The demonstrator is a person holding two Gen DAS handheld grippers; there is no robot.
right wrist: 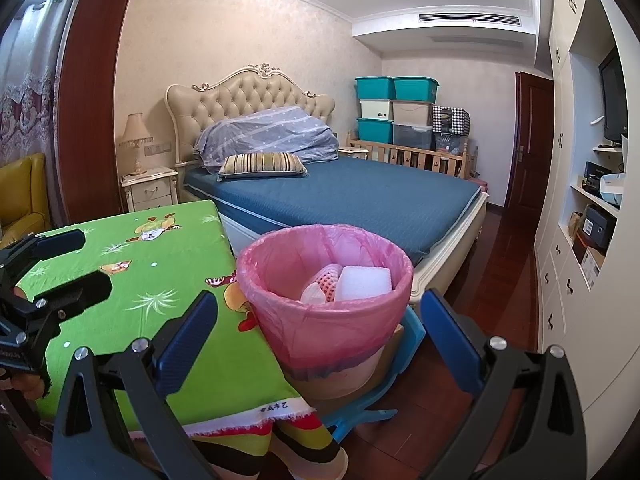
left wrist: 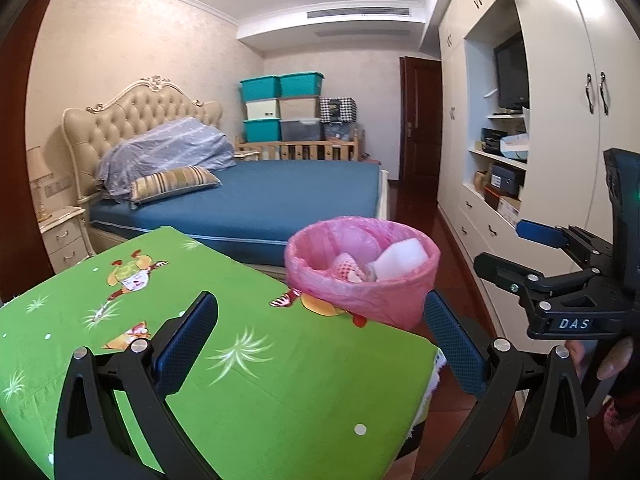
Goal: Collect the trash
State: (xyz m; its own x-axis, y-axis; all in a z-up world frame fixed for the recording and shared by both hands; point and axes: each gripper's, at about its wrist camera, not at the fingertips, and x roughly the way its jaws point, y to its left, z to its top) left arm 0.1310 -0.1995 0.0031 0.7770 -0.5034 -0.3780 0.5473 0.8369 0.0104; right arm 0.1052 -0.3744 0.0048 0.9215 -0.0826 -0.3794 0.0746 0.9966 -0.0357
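Left tongs (left wrist: pixel 320 344) spread empty over green cartoon-print table (left wrist: pixel 248 392), right tongs (right wrist: pixel 320 344) spread empty before pink-bagged round wastebasket (right wrist: pixel 324 320) holding white foam block (right wrist: pixel 362 282)

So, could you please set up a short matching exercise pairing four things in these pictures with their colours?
Things:
1. bin liner
2. table cloth
3. bed sheet
4. foam block in the bin

Colours:
A. green
B. white
C. pink
D. blue

Pairs: 1-C, 2-A, 3-D, 4-B
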